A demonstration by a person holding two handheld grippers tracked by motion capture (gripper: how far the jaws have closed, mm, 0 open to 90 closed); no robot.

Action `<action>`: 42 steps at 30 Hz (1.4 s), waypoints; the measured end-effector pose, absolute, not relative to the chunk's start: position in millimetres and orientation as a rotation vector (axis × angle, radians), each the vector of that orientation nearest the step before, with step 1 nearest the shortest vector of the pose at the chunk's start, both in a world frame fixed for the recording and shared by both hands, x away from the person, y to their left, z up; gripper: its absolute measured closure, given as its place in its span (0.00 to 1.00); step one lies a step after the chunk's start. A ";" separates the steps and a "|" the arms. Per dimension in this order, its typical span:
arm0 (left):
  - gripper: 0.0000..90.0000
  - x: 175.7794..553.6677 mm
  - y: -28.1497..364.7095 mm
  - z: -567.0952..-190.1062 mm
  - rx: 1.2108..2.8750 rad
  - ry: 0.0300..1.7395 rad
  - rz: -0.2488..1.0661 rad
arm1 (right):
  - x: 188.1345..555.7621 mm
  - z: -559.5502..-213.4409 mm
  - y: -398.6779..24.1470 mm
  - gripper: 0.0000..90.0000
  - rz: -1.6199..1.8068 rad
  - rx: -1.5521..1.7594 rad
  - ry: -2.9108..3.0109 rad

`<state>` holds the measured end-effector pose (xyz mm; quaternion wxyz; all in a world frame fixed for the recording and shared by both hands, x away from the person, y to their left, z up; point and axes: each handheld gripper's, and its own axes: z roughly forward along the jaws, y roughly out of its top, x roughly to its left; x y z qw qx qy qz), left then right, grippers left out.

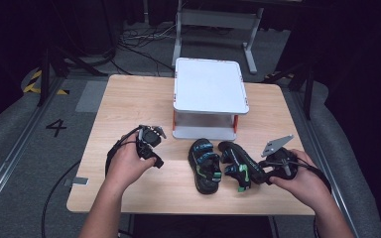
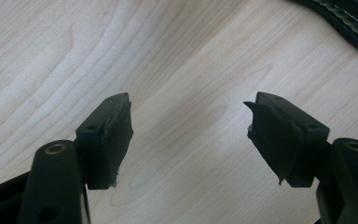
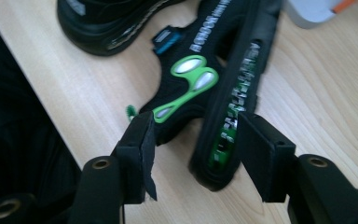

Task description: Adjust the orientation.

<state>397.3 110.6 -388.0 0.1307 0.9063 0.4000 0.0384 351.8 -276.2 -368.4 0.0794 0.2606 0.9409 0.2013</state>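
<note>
So the big light-wood bench (image 1: 129, 106) takes up most of the scene, with a white two-tier plastic shelf on orange posts (image 1: 209, 84) parked at the far middle, probably where the shoes are headed, since its lower level faces them. In front of it sit two black sport sandals with green trim. The left sandal (image 1: 206, 166) lies flat just off the shelf's front edge, and the right sandal (image 1: 238, 163) is right beside it, looks tipped on its side, heel end toward the right hand. The right tongs (image 3: 193, 128) are straddling that sandal's heel end, jaws apart on either side of it, pads not pressing yet from what I can see, so my guess is a grab is coming. The left tongs (image 2: 189, 123) are wide apart over bare wood, holding nothing, parked out of the way to the left.
</note>
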 end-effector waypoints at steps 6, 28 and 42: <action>0.33 396.1 109.7 -389.2 2.639 1.157 0.113 | 349.3 -378.3 -261.9 0.58 0.532 0.748 2.898; 0.33 399.1 100.7 -388.3 2.658 1.104 0.097 | 342.1 -424.0 -236.6 0.64 0.223 0.899 2.955; 0.33 399.9 101.1 -389.1 2.660 1.105 0.097 | 344.8 -398.0 -245.1 0.97 0.597 0.889 2.906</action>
